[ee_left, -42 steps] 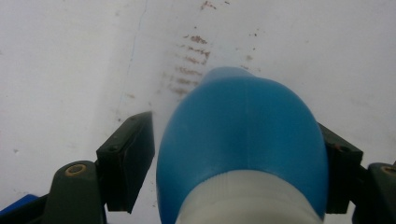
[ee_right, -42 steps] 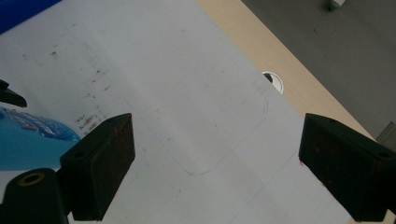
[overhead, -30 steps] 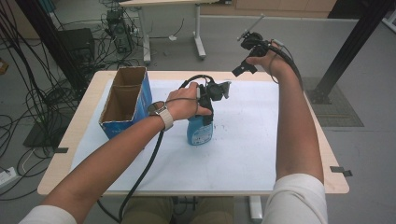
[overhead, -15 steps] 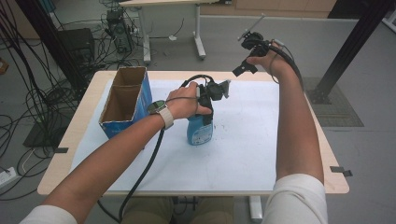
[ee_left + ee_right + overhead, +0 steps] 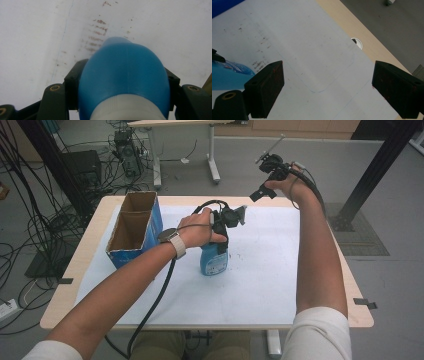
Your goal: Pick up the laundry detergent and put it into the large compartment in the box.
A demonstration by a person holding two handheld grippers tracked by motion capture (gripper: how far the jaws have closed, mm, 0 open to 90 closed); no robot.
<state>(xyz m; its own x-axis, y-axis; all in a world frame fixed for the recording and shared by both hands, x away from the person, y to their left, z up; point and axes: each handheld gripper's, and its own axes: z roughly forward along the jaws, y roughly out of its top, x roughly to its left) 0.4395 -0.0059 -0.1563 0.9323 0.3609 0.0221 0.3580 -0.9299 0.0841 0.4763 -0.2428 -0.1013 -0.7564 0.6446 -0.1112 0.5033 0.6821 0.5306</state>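
The blue spray bottle (image 5: pixel 213 260) stands upright near the middle of the white sheet (image 5: pixel 260 270) that covers the table (image 5: pixel 357 317). The left gripper (image 5: pixel 223 227) comes down on it from above, and its fingers (image 5: pixel 72 82) have just been closing with the bottle's shoulder between them; they now clamp it from both sides, as the left gripper view shows, with the white collar (image 5: pixel 127 110) of the bottle nearest the camera. To the left of the bottle, near it but apart, stands an open blue cardboard box (image 5: pixel 134 230) with two compartments, its brown inside showing. The left gripper's black cable (image 5: pixel 152 305) trails back over the table's near edge. The right gripper (image 5: pixel 266 172) hangs in the air past the far right corner of the sheet, well apart from the bottle, its fingers (image 5: pixel 265 87) spread wide with nothing between them. In the right gripper view a round cable hole (image 5: pixel 357 43) sits in the bare wooden margin of the table. Nothing stands between bottle and box.
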